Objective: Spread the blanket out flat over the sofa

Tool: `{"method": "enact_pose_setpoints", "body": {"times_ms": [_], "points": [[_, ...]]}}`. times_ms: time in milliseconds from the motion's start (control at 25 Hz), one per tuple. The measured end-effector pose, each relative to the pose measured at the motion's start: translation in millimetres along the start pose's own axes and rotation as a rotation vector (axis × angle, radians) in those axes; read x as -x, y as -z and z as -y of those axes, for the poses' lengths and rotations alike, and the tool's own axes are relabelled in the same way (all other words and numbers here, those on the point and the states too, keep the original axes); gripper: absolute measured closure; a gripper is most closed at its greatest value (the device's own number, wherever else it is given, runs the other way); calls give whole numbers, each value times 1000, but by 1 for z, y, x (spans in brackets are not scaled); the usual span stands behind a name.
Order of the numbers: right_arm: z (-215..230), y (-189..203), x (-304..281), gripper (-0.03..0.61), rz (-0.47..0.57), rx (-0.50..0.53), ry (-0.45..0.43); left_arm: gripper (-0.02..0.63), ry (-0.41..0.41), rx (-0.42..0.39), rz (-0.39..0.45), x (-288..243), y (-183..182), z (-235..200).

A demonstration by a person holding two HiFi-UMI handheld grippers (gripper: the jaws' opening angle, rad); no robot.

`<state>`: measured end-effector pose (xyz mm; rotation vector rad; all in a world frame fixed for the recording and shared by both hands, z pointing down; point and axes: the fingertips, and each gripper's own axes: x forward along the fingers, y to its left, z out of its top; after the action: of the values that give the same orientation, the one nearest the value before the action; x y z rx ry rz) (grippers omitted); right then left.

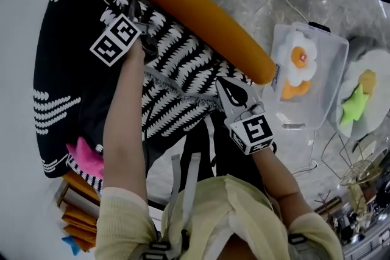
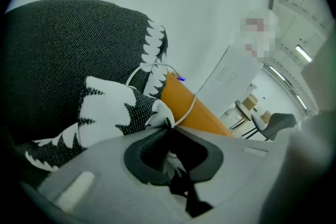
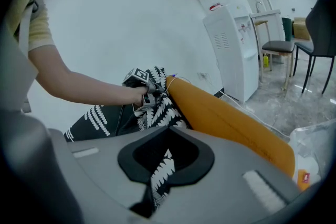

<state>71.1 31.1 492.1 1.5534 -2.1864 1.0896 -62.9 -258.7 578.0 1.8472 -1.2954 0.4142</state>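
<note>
Blanket (image 1: 177,70) hangs bunched beside orange sofa roll (image 1: 201,15), edge running along it: left tongs (image 1: 142,27) grip the far end, right tongs (image 1: 226,91) the near end (both clamped on fabric); pull apart lengthwise.

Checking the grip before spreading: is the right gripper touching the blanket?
Touching. The right gripper view shows a strip of the blanket pinched between the closed jaws of the right gripper.
</note>
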Motion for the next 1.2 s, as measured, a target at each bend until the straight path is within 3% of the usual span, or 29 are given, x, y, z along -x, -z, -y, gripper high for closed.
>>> {"method": "enact_pose_setpoints", "body": {"times_ms": [160,320,480,680,880,1000,1200], "points": [[8,6,-2,574,1,0,20,588,-19,-45,-16,-12,16,-11],[14,10,-3,574,1,1,31,581,-32,-175,-36,-17,22,-11],[14,12,-2,574,2,-3,38,563,-17,-224,-41,-14,25,-10],[3,5,-1,574,14,11,28,401,6,-245,-44,-4,21,-6],[-8,-5,6,574,26,21,24,344,45,-282,6,21,1,9],[-17,-9,13,574,27,27,14,348,80,-307,11,46,-3,22],[-23,-11,15,574,44,46,22,429,139,-322,55,92,2,35]]}}
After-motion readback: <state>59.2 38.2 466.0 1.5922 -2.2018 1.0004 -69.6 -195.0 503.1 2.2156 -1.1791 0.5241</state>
